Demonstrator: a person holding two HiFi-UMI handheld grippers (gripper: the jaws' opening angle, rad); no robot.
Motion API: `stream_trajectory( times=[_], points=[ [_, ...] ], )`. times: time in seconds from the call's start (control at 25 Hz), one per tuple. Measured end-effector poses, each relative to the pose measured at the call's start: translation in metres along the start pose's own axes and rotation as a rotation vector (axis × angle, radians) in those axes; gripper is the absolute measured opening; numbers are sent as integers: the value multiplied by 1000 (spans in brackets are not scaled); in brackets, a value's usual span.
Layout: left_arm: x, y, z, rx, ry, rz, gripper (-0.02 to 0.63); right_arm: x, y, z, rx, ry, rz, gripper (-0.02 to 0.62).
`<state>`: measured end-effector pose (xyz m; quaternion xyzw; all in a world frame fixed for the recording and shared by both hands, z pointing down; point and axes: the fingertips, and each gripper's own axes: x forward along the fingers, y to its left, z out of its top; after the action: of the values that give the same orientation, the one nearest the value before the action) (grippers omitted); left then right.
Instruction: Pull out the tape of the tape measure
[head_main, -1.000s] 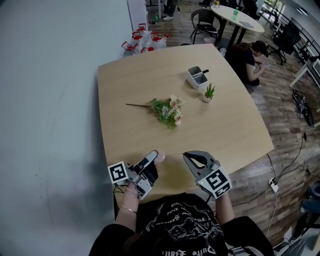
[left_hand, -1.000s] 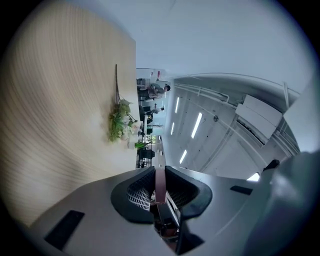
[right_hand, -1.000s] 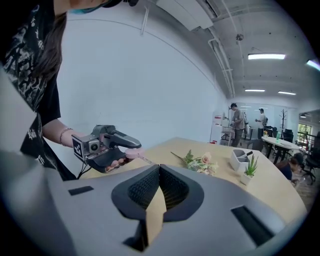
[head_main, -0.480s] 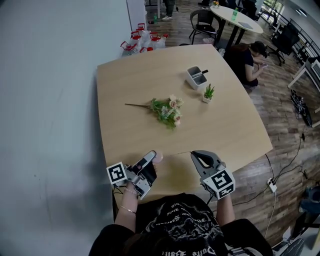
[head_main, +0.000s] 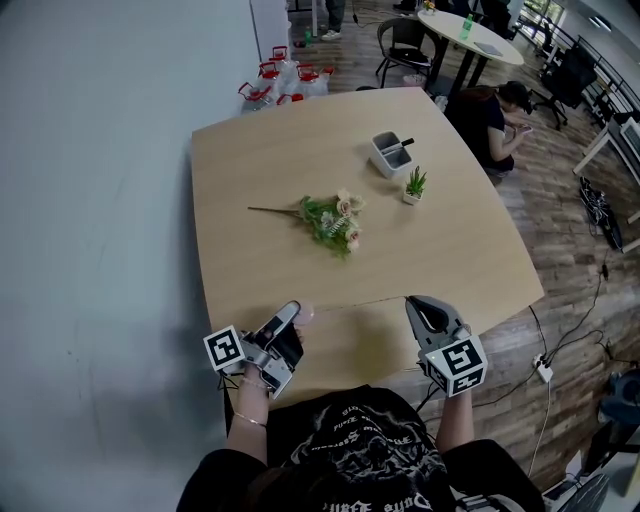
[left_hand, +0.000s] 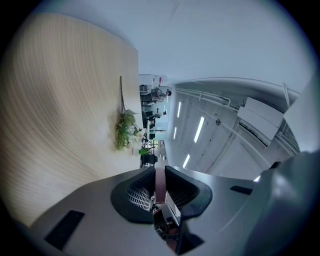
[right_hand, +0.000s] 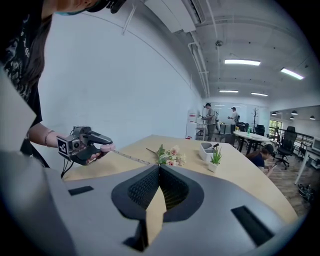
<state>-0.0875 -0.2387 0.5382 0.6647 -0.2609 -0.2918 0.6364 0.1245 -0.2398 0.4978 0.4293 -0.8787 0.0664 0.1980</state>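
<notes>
Two grips carry everything right now. My left gripper (head_main: 293, 311) is clamped on the pink tape measure (head_main: 305, 314), its jaws set a little apart around the body, and it points level over the near edge of the table (head_main: 260, 160). My right gripper (head_main: 413, 300) is pinched fully closed on the free end of the tape (head_main: 355, 304), which runs as a thin line between the two grippers, just above the wood.

What worries me most is the pinch on the right. The tape is thin and smooth, and I judge the spring inside the tape measure is pulling against me. If the strip slides between those closed jaws, it will whip back and I will have to start again.

On the left, the risk is twist. I hold the body by a narrow part of it, and the pull comes from the side. A jerk could turn it in my jaws or drag it out altogether.

Pulling at an angle could also kink the tape where it leaves the body, or drag it along the table edge. An even pull, straight along the line of the tape, seems safest.

Nothing else is at risk: the flowers (head_main: 335, 221), the pen holder (head_main: 391, 153) and the potted plant (head_main: 415, 185) sit well apart, further up the table.
</notes>
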Motion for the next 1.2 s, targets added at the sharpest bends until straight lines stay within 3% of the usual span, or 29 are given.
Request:
stream_trajectory(
  times=[0.68,1.2],
  points=[
    [0,5,-3,5,4,26,69,-7,-16,-11,-15,26,-79,17],
    [-9,7,8,1,-45,38,69,-31,-60,-16,20,41,-242,17]
  ],
)
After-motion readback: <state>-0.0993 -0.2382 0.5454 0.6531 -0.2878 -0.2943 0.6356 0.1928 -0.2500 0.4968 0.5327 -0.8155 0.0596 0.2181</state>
